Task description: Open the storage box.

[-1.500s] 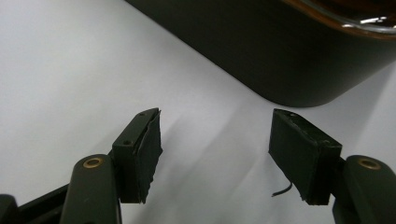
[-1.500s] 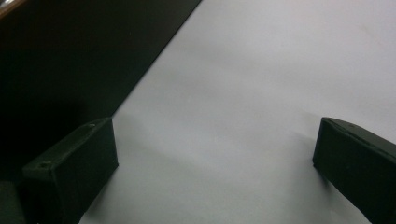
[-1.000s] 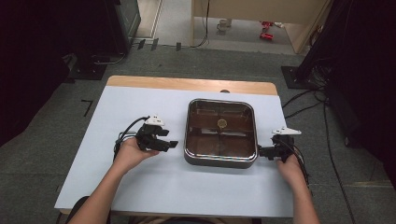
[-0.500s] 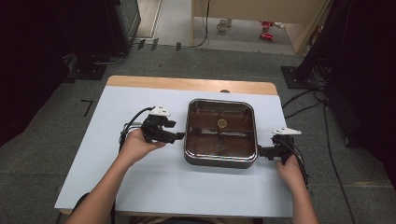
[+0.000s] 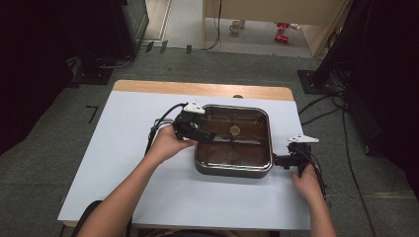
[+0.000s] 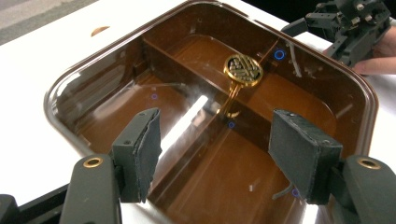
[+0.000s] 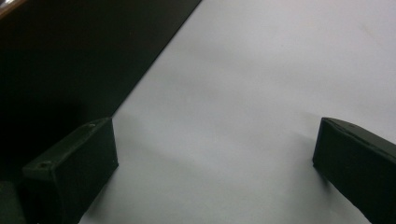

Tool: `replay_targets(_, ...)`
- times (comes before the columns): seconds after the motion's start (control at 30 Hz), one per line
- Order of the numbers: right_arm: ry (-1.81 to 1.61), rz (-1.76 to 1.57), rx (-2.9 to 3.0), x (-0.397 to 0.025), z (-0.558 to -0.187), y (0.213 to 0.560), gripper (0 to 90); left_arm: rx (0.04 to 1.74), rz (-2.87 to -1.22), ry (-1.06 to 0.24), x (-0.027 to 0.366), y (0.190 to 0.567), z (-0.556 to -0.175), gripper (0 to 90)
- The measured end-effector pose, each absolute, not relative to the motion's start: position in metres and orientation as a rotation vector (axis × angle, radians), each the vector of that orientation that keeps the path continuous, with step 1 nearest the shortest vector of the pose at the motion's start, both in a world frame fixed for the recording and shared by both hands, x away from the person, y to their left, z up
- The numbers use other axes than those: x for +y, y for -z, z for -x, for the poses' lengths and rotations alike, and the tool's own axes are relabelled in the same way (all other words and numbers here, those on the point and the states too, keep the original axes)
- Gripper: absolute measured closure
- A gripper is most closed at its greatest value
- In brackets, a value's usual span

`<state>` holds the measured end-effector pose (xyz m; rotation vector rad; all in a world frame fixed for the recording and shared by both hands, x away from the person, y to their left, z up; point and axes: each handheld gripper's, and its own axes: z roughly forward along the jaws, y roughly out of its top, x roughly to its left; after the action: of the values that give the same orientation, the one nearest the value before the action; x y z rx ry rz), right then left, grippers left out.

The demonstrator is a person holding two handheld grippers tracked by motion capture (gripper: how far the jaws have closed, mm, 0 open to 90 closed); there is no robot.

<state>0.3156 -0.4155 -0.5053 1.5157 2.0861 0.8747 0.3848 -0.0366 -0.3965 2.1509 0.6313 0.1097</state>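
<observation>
A glossy brown box with a gold patterned emblem is seen on a white tabletop; black pads are shown.

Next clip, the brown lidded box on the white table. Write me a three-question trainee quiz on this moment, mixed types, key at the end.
1. True or false: the left gripper is shut on the gold knob.
2. Which side of the brown box is the right gripper at? A) far side B) its right side C) on top of the lid
3. Fill in: through the clear lid, the box shows dividers that split it into ____.

Key: 1. False; its fingers stand apart over the lid. 2. B. 3. Compartments.
</observation>
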Motion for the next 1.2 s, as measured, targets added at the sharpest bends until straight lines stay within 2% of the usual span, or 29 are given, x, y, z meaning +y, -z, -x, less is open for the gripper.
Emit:
replay_targets(0.6, -0.875, -1.517, 2.086, -0.415, -0.316, 0.505, 0.0, 0.537, -2.189, -0.105, -0.100, 0.421, -0.396, 36.8)
replay_targets(0.87, -0.876, -1.515, 2.085, -0.415, -0.316, 0.505, 0.0, 0.526, -2.198, -0.130, -0.113, 0.432, -0.395, 46.2)
replay_targets(0.93, -0.876, -1.515, 2.086, -0.415, -0.316, 0.505, 0.0, 0.518, -2.205, -0.145, -0.113, 0.432, -0.394, 51.5)
replay_targets(0.97, -0.874, -1.513, 2.087, -0.416, -0.316, 0.505, 0.0, 0.509, -2.207, -0.150, -0.113, 0.432, -0.393, 57.2)
replay_targets(1.2, -0.875, -1.515, 2.086, -0.415, -0.316, 0.505, 0.0, 0.507, -2.201, -0.158, -0.113, 0.430, -0.392, 59.0)
